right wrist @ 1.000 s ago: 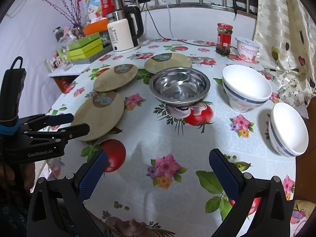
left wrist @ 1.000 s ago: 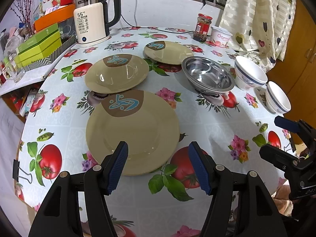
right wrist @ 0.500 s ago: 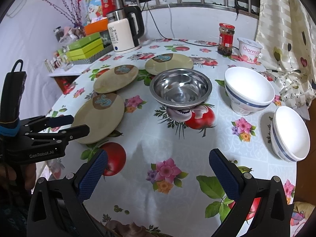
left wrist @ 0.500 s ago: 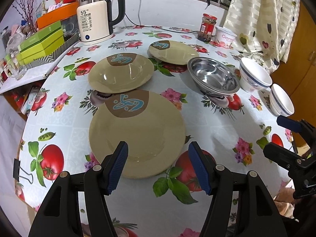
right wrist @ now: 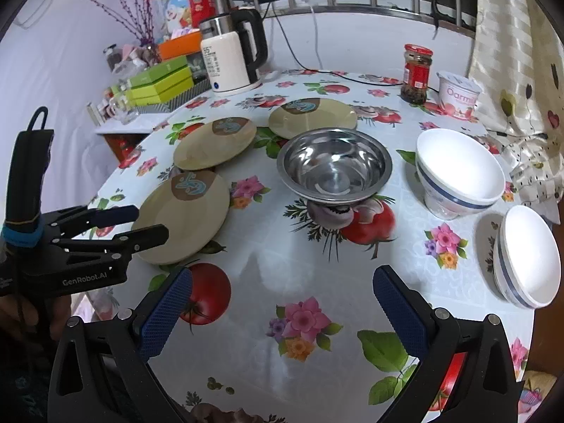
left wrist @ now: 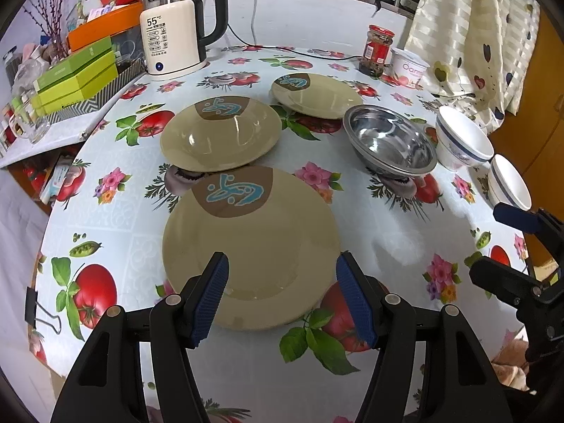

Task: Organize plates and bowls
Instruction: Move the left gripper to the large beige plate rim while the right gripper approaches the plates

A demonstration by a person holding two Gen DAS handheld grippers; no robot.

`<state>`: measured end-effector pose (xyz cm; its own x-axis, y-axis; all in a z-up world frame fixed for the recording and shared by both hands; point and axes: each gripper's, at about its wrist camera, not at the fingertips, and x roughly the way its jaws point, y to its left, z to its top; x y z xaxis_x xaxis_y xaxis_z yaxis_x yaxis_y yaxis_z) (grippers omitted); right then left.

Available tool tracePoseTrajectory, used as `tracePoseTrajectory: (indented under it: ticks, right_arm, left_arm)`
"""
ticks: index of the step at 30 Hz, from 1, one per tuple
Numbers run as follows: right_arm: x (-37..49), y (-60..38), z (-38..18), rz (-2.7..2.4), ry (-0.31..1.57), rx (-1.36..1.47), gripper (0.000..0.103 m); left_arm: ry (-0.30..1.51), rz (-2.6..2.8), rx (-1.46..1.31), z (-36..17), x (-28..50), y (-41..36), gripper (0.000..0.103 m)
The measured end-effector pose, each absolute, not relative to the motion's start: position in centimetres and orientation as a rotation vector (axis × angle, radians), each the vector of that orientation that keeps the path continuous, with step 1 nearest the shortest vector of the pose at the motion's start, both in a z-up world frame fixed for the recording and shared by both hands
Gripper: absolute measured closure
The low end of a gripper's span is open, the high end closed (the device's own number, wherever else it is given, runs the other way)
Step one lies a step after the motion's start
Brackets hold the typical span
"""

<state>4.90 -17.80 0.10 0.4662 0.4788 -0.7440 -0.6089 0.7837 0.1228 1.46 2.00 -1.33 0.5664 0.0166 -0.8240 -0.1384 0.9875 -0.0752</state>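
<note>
left gripper jaws spread, now closer over near plate than 1 s ago, probably lining up a rim grab | right gripper spread, empty, over bare cloth | 3 plates, steel bowl, 2 white bowls unstacked on table
</note>
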Motion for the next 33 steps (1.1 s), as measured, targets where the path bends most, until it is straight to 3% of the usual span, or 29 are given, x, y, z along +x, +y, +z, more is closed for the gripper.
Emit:
tracePoseTrajectory:
  ticks: [26, 29, 33]
  right_arm:
    - [7.2, -11.5, 0.8, 0.786, 0.879, -0.223, 0.005]
    - [7.6, -10.5, 0.9, 0.798, 0.878, -0.234, 0.016]
    - [8.6, -9.1, 1.0, 0.816, 0.881, -0.237, 0.021]
  left_arm:
    - [0.947, 0.167, -0.196, -1.4, 3.1, 6.5, 0.039]
    - [0.941, 0.183, -0.210, -1.3, 3.5, 7.5, 0.039]
    - [0.930, 0.208, -0.225, -1.2, 4.1, 9.0, 0.039]
